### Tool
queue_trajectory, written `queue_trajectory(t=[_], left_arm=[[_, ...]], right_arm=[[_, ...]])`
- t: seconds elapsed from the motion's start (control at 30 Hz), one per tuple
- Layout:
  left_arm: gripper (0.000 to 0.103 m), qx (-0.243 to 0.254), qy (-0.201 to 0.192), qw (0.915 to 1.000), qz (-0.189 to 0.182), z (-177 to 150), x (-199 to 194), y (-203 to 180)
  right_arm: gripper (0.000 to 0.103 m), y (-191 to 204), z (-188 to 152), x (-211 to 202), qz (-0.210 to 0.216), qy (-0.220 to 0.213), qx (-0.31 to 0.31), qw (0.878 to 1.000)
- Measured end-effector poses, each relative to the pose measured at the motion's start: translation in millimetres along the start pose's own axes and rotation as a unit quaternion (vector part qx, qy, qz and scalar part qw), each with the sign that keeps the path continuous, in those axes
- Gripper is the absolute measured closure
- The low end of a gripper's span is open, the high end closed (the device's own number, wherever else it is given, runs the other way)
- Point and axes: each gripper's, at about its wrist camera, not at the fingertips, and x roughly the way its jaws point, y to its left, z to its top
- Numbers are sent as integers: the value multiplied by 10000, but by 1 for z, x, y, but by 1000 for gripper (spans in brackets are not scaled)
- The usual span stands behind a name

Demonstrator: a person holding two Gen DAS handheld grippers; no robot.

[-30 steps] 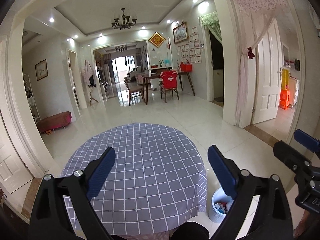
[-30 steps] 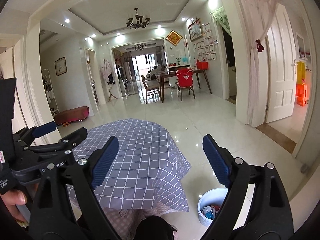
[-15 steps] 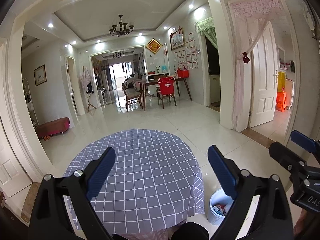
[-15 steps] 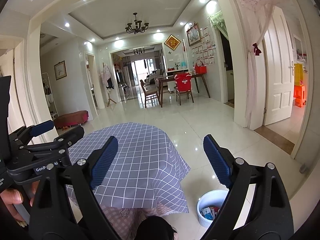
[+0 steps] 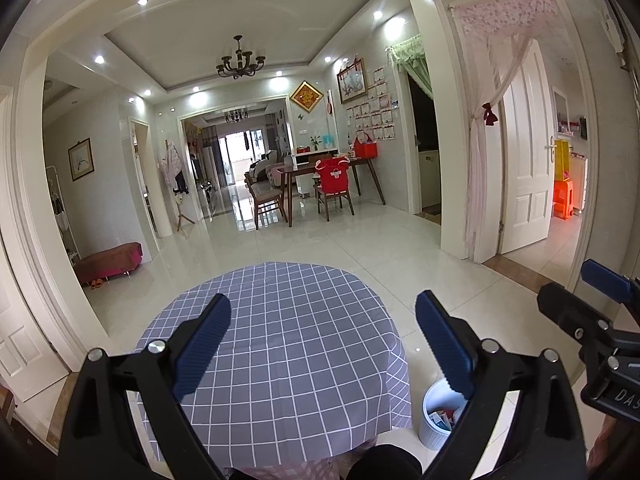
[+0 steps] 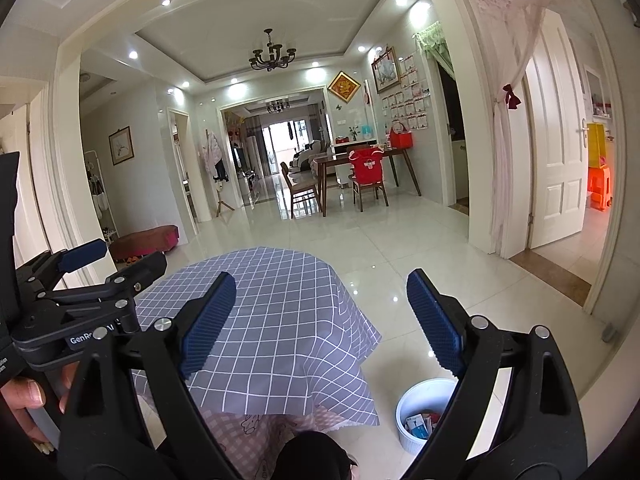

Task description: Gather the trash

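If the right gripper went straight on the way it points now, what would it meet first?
Probably the checked tablecloth: the open right gripper is empty and tilts slightly down over the cloth's right side. Depth is unclear; it might pass the edge towards the floor beside the white bin.

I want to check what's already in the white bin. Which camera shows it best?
The right wrist view: the white bin has most of its rim and the packets inside visible. In the left wrist view the white bin is more hidden behind the left tool's finger.
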Motion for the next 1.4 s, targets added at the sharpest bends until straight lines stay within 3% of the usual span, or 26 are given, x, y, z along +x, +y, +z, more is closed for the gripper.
queue_trajectory(t=[1.4], left_arm=[[11,29,25,10000,82,-13,-3,4]], right_arm=[[16,4,-9,-4,91,-20,70,9999]])
